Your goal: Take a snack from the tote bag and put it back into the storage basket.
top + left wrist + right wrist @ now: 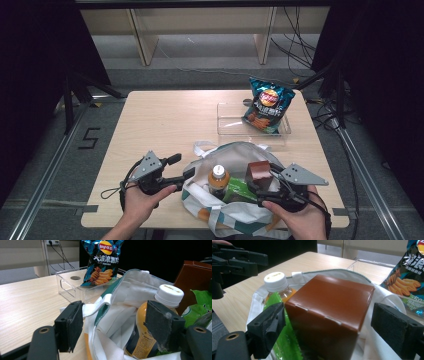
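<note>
Jaws of both grippers gape empty around one tote bag (235, 210) holding one brown box (329, 312), one bottle (155, 322).

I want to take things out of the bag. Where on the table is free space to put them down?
The table is bare across its left half and far middle, from the left edge to the clear bin. That bin is free beside the chip bag. The near middle is crowded: the tote bag with bottle and brown box, a gripper on each side.
</note>
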`<state>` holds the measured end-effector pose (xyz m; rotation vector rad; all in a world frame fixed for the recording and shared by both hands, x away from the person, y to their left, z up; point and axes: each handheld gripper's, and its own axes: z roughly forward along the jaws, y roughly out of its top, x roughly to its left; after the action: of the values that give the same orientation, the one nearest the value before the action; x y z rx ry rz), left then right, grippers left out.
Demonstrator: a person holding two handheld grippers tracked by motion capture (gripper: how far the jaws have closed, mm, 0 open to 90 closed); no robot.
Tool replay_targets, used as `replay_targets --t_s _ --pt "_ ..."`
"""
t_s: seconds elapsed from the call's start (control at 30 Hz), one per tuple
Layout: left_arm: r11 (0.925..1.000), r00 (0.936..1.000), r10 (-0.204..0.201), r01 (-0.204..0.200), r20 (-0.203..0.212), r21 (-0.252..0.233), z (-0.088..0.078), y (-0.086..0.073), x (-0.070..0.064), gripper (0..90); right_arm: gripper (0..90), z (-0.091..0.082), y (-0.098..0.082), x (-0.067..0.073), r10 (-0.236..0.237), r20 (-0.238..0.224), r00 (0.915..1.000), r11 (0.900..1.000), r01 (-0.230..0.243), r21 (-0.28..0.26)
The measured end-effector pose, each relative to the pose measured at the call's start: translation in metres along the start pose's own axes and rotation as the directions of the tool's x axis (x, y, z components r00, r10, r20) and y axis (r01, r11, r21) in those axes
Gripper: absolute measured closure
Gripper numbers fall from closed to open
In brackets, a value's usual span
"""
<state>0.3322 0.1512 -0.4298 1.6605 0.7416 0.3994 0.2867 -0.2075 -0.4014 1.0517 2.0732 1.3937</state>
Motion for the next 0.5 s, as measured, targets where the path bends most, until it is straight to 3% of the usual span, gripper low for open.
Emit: replay_targets --t_s 0.03,0.1,0.13,0.2,0.3,0.4,0.5 --pt "1.0 1.0 -0.001 0.001 0.001 -0.002 0.0 0.0 0.0 30.2 13.0 0.0 -0.001 0.0 -0.016 0.015 0.9998 1.0 0.017 -0.008" --pt "1.0 1.0 -0.001 0.001 0.001 -0.002 0.0 0.0 0.0 30.2 12.9 -0.001 -0.001 0.002 -0.005 0.029 0.9996 1.0 0.006 -0.017" --pt "1.0 1.0 0.0 0.0 0.001 0.0 0.0 0.0 0.0 30.2 13.0 -0.002 -0.001 0.005 0.043 0.021 0.9988 0.999 -0.043 0.009" --pt "1.0 0.9999 -0.005 0.005 0.009 -0.006 0.001 -0.001 0.0 30.2 13.2 0.0 -0.001 0.007 0.061 0.023 0.9979 0.998 -0.061 0.0" --pt "1.0 1.0 -0.003 0.003 0.001 -0.001 0.0 0.0 -0.001 30.2 13.5 0.002 0.0 0.01 0.093 0.064 0.9936 0.996 -0.093 -0.007" --pt "1.0 1.0 0.002 -0.002 0.001 0.0 0.0 0.0 0.001 30.2 14.4 0.003 0.001 0.009 0.071 0.079 0.9943 0.997 -0.071 -0.007" --pt "1.0 1.0 0.0 0.0 0.002 0.0 0.0 -0.001 0.001 30.2 14.7 0.005 0.001 0.011 0.097 0.095 0.9908 0.995 -0.097 -0.008"
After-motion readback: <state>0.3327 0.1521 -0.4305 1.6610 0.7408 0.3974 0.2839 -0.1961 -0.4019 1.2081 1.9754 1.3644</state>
